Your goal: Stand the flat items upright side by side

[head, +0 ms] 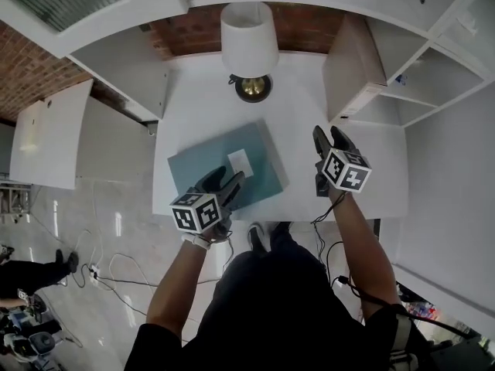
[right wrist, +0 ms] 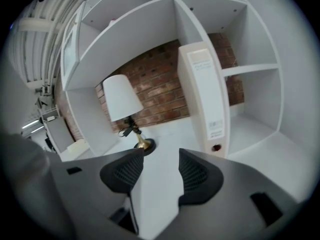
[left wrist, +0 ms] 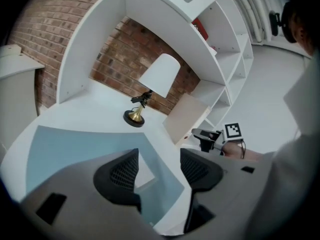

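Observation:
A teal flat folder [head: 224, 168] with a white label [head: 240, 161] lies flat on the white desk [head: 201, 99]. My left gripper [head: 227, 179] hovers over the folder's near edge, open, with nothing between its pads; in the left gripper view the folder [left wrist: 75, 144] shows under the open left gripper [left wrist: 159, 166]. A pale binder [head: 346, 68] stands upright at the desk's right, against the shelf unit. My right gripper [head: 329, 136] is open and empty over bare desk just in front of that binder [right wrist: 202, 94], as the right gripper view [right wrist: 161, 169] shows.
A white-shaded lamp [head: 249, 41] with a brass base stands at the desk's back, before a brick wall. White open shelves [head: 433, 76] rise to the right of the standing binder. The desk's front edge lies under my hands; cables trail on the floor at left.

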`<move>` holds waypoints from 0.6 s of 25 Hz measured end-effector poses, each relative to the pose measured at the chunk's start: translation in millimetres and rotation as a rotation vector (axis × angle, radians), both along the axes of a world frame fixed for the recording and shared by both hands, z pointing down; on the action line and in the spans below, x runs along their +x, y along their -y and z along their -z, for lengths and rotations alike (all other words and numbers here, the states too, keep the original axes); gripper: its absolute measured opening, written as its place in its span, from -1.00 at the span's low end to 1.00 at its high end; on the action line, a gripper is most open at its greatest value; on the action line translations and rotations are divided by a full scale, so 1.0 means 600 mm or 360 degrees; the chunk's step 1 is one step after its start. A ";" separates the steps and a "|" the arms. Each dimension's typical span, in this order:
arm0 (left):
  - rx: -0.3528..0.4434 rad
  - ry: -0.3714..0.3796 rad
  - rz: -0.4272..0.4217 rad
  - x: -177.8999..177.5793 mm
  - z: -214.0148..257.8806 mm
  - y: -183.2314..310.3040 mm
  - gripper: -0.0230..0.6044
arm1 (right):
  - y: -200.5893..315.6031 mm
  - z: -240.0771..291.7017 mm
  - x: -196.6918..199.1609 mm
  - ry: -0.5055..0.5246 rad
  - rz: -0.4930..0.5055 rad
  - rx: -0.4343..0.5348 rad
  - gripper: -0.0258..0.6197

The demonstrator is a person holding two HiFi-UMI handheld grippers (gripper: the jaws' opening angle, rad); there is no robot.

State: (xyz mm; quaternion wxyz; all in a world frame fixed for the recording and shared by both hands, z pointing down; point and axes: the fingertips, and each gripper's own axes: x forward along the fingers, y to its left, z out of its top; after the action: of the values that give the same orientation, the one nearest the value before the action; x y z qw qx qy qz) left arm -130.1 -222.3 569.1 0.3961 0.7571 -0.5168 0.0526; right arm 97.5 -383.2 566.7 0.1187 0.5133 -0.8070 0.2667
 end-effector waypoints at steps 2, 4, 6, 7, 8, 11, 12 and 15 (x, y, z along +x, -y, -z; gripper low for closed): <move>-0.0021 0.0045 0.0069 -0.045 -0.008 -0.027 -0.11 | -0.047 -0.025 -0.049 0.0035 0.0172 -0.0091 -0.24; -0.0063 0.0115 0.0174 -0.097 -0.018 -0.056 -0.11 | -0.097 -0.053 -0.099 0.0082 0.0347 -0.0200 -0.24; -0.0121 0.0238 0.0338 -0.160 -0.029 -0.087 -0.11 | -0.144 -0.082 -0.142 0.0126 0.0497 -0.0319 -0.24; -0.0162 0.0299 0.0421 -0.191 -0.036 -0.105 -0.11 | -0.163 -0.097 -0.159 0.0141 0.0552 -0.0372 -0.23; -0.0208 0.0336 0.0488 -0.218 -0.045 -0.121 -0.11 | -0.178 -0.109 -0.173 0.0155 0.0591 -0.0420 -0.21; -0.0355 0.0262 0.0573 -0.257 -0.085 -0.156 -0.08 | -0.204 -0.138 -0.207 0.0226 0.0656 -0.0562 -0.06; -0.0397 0.0217 0.0581 -0.260 -0.099 -0.162 -0.04 | -0.209 -0.146 -0.217 0.0240 0.0675 -0.0604 0.01; -0.0485 0.0151 0.0560 -0.261 -0.132 -0.169 0.03 | -0.220 -0.172 -0.241 0.0185 0.0761 -0.0691 0.14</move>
State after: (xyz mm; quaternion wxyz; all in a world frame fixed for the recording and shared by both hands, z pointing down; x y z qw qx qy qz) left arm -286.5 -121.2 648.3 0.4841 0.5835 -0.6450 0.0956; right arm -47.0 -251.1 670.0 0.2383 0.2560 -0.8344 0.4259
